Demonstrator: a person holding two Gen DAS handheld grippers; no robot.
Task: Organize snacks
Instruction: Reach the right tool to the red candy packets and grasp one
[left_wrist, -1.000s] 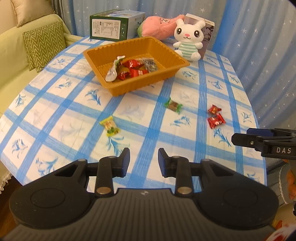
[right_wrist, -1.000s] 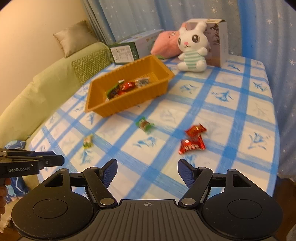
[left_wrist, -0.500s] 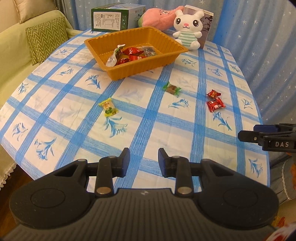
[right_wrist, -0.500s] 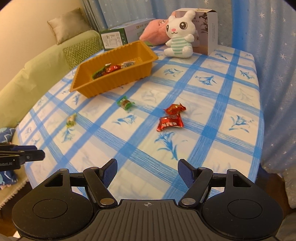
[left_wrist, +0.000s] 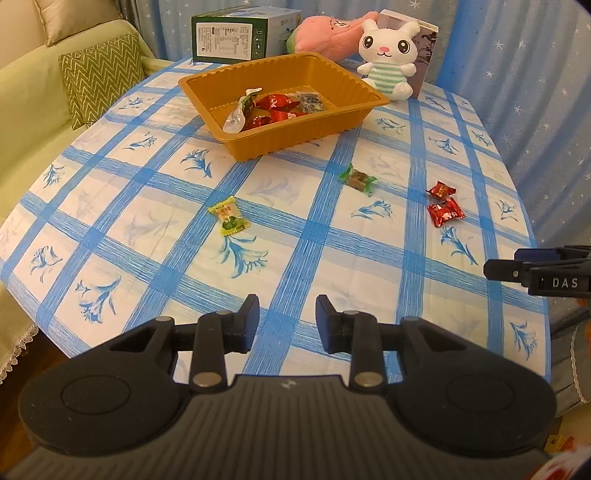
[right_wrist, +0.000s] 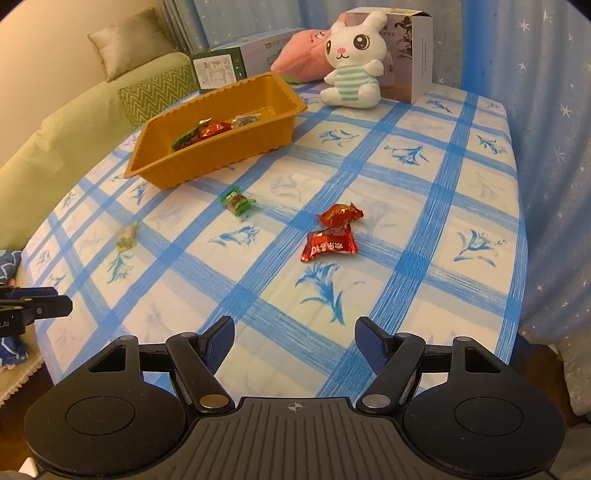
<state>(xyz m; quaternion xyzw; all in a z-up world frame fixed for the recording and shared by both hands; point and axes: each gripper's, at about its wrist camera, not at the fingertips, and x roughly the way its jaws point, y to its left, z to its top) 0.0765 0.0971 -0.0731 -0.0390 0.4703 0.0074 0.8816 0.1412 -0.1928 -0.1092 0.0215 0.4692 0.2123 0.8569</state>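
Both claws hang empty — left gripper (left_wrist: 287, 319) parted narrowly, right gripper (right_wrist: 294, 339) spread wide. Upper centre, the orange tray (left_wrist: 343, 114) holds red and green wrapped candies. Mid-frame above the right gripper's fingers lie two red candies (right_wrist: 330, 243) — a green candy (right_wrist: 237, 201) further left.

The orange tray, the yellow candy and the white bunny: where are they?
orange tray (left_wrist: 258, 146): left wrist view, front wall.
yellow candy (left_wrist: 228, 220): left wrist view, wrapper middle.
white bunny (right_wrist: 351, 86): right wrist view, striped belly.
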